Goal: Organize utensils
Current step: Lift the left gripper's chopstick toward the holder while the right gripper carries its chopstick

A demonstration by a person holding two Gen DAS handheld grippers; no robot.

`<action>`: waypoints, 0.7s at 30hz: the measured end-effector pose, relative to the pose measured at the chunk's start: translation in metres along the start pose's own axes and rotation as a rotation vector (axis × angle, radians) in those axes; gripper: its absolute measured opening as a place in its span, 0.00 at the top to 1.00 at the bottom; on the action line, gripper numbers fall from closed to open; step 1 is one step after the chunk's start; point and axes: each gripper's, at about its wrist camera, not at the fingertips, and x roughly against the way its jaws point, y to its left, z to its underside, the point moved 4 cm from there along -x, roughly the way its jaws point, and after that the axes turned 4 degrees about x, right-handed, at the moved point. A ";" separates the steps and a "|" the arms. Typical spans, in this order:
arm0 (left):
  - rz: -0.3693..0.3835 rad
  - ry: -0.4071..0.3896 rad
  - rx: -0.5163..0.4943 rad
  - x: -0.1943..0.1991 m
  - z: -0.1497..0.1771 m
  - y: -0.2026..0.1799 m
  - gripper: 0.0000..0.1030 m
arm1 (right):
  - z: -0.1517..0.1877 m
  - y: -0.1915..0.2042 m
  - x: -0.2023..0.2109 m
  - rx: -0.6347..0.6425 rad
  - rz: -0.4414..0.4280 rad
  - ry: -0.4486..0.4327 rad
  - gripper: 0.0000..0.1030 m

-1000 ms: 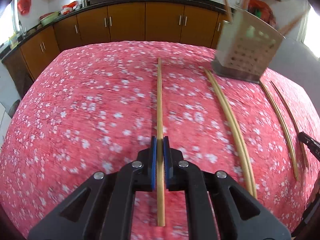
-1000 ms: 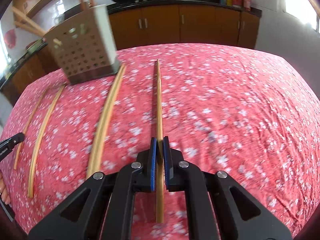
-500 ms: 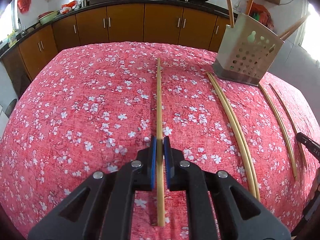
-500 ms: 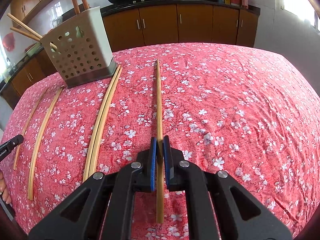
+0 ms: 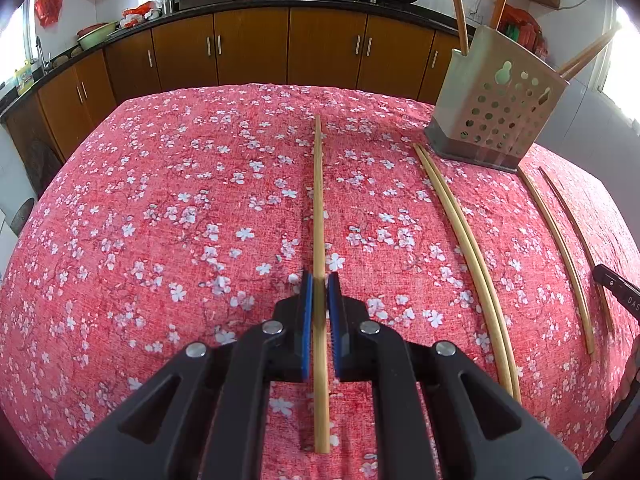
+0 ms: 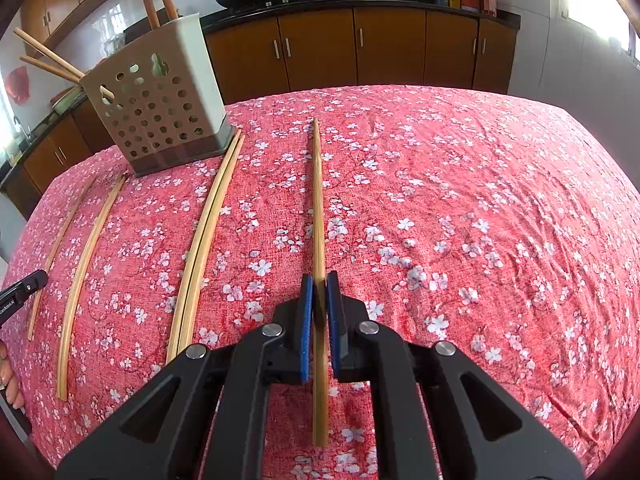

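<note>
In the left wrist view my left gripper is shut on a bamboo chopstick, its blue pads pressing the stick near its near end. In the right wrist view my right gripper is likewise shut on a chopstick. Both sticks point away over the red floral cloth. A perforated beige utensil holder stands at the back with several chopsticks sticking out of it. A pair of chopsticks lies between the grippers, beside the holder.
Two more single chopsticks lie on the red floral tablecloth. The other gripper's tip shows at each view's edge. Brown kitchen cabinets with woks on the counter run behind the table.
Both views were blurred a second ago and are now sharp and steady. Each gripper has stayed shut on its chopstick, and the chopsticks on the cloth have not moved.
</note>
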 end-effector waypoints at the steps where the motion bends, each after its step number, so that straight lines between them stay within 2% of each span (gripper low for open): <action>1: 0.000 0.000 0.000 0.000 0.000 0.000 0.90 | 0.000 0.000 0.000 -0.001 0.000 0.000 0.92; 15: -0.019 0.000 -0.021 0.004 0.003 -0.003 0.90 | 0.003 0.006 0.005 0.016 0.014 0.003 0.92; 21: -0.013 0.003 -0.036 0.012 0.014 -0.007 0.92 | 0.006 0.002 0.009 -0.005 -0.017 0.002 0.92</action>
